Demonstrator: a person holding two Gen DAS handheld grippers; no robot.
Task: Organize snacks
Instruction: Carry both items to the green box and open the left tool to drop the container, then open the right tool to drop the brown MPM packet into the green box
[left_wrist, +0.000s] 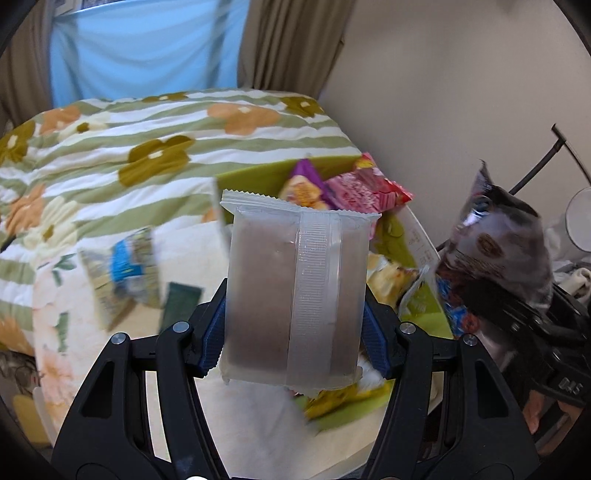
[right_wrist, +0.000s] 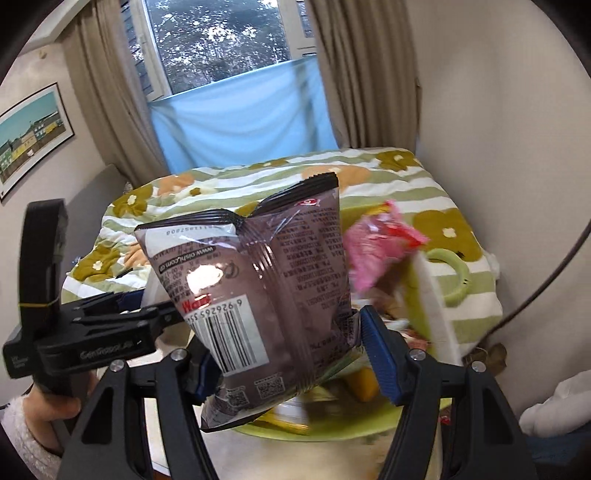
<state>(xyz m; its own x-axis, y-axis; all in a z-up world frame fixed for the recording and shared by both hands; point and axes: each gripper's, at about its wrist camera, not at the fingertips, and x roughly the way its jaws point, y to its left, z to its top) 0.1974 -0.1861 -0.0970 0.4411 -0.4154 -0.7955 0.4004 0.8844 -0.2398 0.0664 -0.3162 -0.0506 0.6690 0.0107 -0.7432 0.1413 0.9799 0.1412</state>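
My left gripper (left_wrist: 293, 332) is shut on a frosted clear packet with a brown bar inside (left_wrist: 295, 291), held upright above the bed. My right gripper (right_wrist: 286, 354) is shut on a brown snack bag with a barcode (right_wrist: 258, 295); that bag also shows at the right of the left wrist view (left_wrist: 495, 240). Behind both stands a green box (left_wrist: 255, 175) filled with snacks, among them a pink packet (left_wrist: 364, 186), also seen in the right wrist view (right_wrist: 376, 243). The left gripper's body shows at the left of the right wrist view (right_wrist: 92, 332).
A floral striped quilt (left_wrist: 110, 155) covers the bed. A blue-and-beige snack packet (left_wrist: 125, 266) and a dark green one (left_wrist: 181, 299) lie on it left of my left gripper. A green ring (right_wrist: 452, 273) lies right of the box. Curtains and a wall (right_wrist: 498, 110) stand behind.
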